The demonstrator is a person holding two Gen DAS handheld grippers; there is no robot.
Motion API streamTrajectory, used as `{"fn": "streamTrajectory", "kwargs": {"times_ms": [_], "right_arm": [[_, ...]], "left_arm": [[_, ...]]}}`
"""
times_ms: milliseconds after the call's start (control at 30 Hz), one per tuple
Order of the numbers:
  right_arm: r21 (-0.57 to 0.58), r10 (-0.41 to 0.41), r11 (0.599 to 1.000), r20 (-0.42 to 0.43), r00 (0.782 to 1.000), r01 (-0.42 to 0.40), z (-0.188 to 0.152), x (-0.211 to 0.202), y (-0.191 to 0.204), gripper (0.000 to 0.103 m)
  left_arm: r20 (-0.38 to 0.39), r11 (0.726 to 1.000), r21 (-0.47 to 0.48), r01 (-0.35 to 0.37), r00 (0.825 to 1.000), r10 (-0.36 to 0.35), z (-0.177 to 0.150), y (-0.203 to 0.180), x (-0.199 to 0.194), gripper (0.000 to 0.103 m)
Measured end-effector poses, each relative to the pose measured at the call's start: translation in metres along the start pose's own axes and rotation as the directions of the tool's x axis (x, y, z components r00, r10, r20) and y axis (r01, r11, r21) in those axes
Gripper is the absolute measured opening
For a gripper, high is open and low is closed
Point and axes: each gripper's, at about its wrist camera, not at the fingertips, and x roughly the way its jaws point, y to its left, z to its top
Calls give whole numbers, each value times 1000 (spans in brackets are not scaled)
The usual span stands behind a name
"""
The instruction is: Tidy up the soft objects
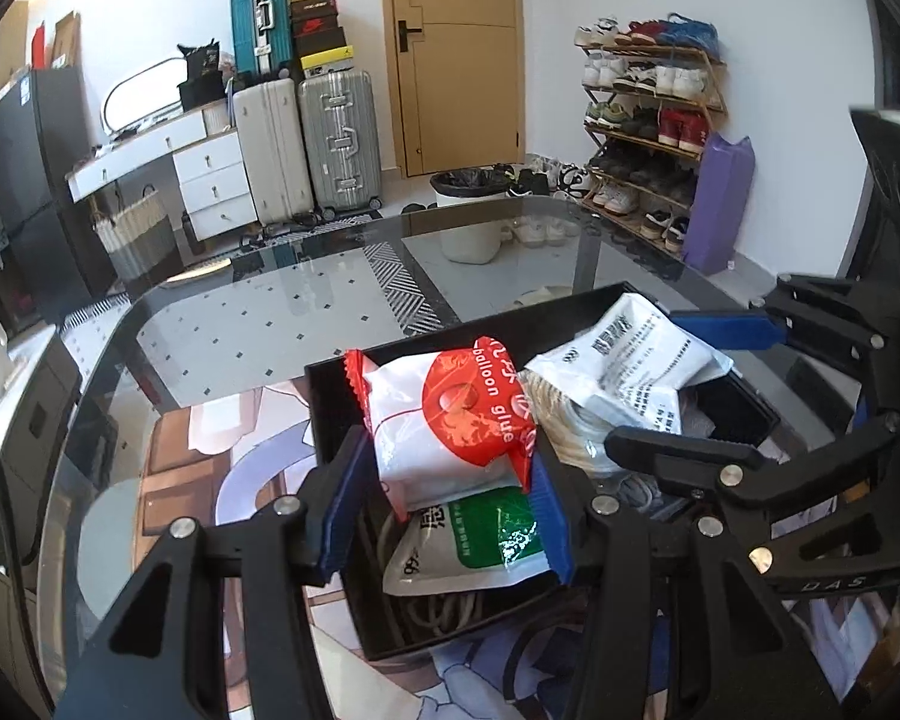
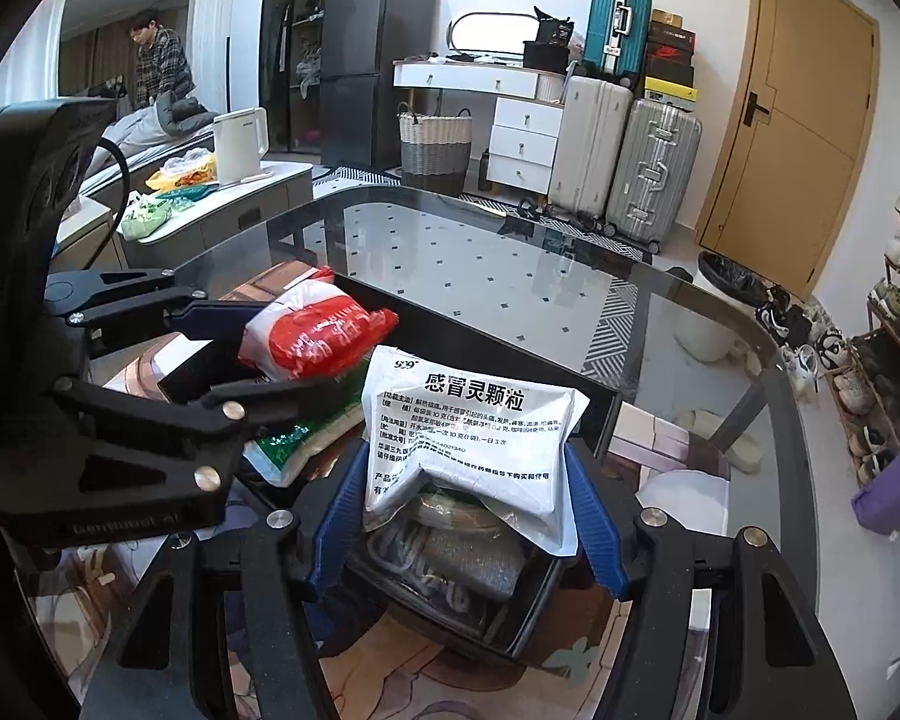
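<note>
My left gripper [image 1: 444,504] is shut on a red and white "balloon glue" pouch [image 1: 450,420] and holds it over a black bin [image 1: 324,408] on the glass table. A green and white pouch [image 1: 480,540] lies in the bin under it. My right gripper [image 2: 468,516] is shut on a white medicine pouch with black print [image 2: 468,444], held over the same bin [image 2: 600,396]. The right gripper also shows in the left wrist view [image 1: 690,384] at right. The left gripper shows in the right wrist view [image 2: 258,354] with the red pouch [image 2: 312,336]. Coiled cords [image 2: 450,564] lie in the bin.
The bin stands on a glass table [image 1: 240,324] over a printed mat. Beyond are suitcases [image 1: 306,144], a white bin [image 1: 468,210], a shoe rack [image 1: 648,120] and a purple bag [image 1: 720,204]. A kettle [image 2: 240,144] stands on a side counter.
</note>
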Motion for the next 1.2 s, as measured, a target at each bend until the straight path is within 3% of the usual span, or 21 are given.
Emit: {"fn": "streamTrajectory", "kwargs": {"times_ms": [200,367,433,600,833,933,1033,1133,1200], "right_arm": [[5,24,1000,-10,1000,-23,3,3,-4,65],[6,10,1000,-1,1000,-10,4,-1,-3,72],[10,-3,1000,14,1000,3,2,-6,-1,85],[20,-27,999,34,999,27,-5,-22,-3,97],[107,-72,992,90,993,62,-17,-45,-14,102],[132,-71,990,109,992,56,-22,-53,-15,102],[143,-65,989,144,987,45,-28,-62,-12,102],[147,-64,988,168,984,40,-34,-67,-9,102],[148,-68,988,170,983,43,-35,-68,-5,102]], "left_arm": [[6,1000,-2,30,1000,-30,-1,4,-2,50],[6,999,-16,31,1000,-31,-2,5,-5,54],[12,1000,-15,11,1000,-11,-4,3,-6,56],[22,1000,-28,9,1000,-8,-7,1,-13,59],[69,999,-36,-6,998,9,-11,2,-32,70],[89,998,-62,-10,996,15,-16,7,-41,81],[108,996,-89,-6,994,16,-23,15,-50,85],[115,993,-121,-12,993,26,-31,22,-55,98],[114,989,-143,-26,993,42,-34,26,-57,99]]}}
